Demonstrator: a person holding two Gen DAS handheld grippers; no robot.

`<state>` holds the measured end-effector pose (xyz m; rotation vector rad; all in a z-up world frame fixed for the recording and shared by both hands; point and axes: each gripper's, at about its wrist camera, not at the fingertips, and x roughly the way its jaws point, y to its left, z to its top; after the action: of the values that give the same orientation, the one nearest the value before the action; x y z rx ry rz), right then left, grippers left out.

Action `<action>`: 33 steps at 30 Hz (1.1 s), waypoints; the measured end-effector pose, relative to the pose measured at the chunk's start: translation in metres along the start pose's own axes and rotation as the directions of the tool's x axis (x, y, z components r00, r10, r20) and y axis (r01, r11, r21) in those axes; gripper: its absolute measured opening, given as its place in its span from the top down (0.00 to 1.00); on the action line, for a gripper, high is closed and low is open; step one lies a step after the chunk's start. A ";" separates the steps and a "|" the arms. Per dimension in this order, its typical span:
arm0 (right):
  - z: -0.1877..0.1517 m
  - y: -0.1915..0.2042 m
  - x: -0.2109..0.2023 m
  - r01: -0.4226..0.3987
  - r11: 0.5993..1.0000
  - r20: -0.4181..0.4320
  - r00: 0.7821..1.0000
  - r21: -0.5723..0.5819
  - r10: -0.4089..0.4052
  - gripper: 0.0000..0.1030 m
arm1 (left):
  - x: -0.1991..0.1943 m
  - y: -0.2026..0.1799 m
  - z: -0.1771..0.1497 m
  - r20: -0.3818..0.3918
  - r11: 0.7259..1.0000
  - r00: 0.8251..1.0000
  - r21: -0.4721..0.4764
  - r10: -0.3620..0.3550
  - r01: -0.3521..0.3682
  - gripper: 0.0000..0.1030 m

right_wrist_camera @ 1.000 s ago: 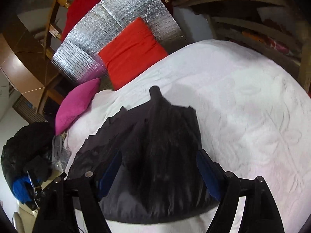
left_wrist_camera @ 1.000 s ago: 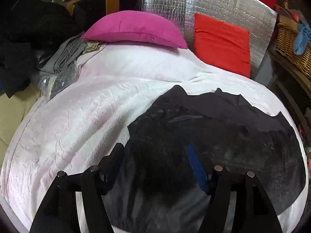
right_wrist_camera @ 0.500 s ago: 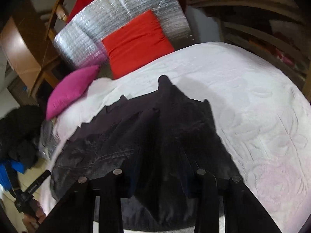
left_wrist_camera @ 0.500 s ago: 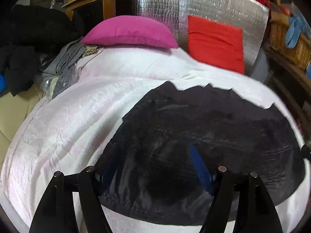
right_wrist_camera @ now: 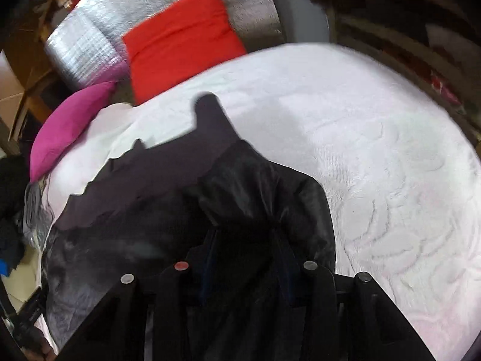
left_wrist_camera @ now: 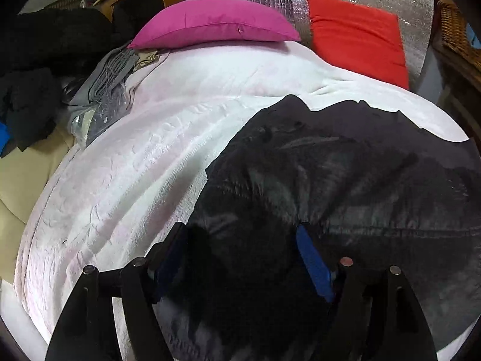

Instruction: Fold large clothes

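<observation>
Left wrist view: black garment (left_wrist_camera: pixel 345 180) lies spread on the white bedspread (left_wrist_camera: pixel 135 165), thin, limp, likely slippery; best taken at its hem. Left gripper (left_wrist_camera: pixel 240 255) gapes wide, gripping nothing. Right gripper (right_wrist_camera: pixel 243 258) has bunched cloth between narrowed jaws.

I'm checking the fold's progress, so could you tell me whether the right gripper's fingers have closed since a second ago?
Yes. The right gripper has narrowed onto the black garment, bunching it, while the red cushion stays behind.

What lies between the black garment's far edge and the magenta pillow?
Only bare white bedspread separates the black garment from the magenta pillow, clearest in the left wrist view.
</observation>
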<state>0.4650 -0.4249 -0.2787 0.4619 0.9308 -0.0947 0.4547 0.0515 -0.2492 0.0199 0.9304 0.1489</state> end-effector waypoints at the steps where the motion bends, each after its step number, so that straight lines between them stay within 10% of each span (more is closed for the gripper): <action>1: 0.001 -0.002 0.001 -0.011 1.000 0.002 1.000 0.020 0.011 0.63 | 0.001 -0.001 0.000 -0.005 1.000 1.000 0.002 0.003 -0.003 0.26; 9: -0.011 0.014 -0.046 -0.116 0.993 0.036 0.993 0.011 0.116 0.61 | -0.036 0.003 -0.004 0.057 0.997 0.996 -0.006 -0.075 0.076 0.26; 12: -0.021 0.026 -0.063 -0.192 0.981 0.044 0.980 -0.005 0.192 0.33 | -0.055 0.001 -0.007 0.116 0.993 0.987 0.004 -0.114 0.114 0.26; 19: -0.039 0.055 -0.088 -0.219 0.972 0.042 0.974 -0.088 0.223 0.33 | -0.066 0.012 -0.013 0.110 0.990 0.985 -0.042 -0.131 0.136 0.23; 33: -0.027 -0.067 -0.092 -0.147 0.977 0.023 0.989 0.152 0.145 0.32 | -0.031 0.092 -0.001 0.027 0.943 0.975 -0.249 -0.221 0.221 0.14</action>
<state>0.3710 -0.4848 -0.2421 0.6700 0.8783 -0.0351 0.4244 0.1378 -0.2175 -0.3190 0.9030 0.0569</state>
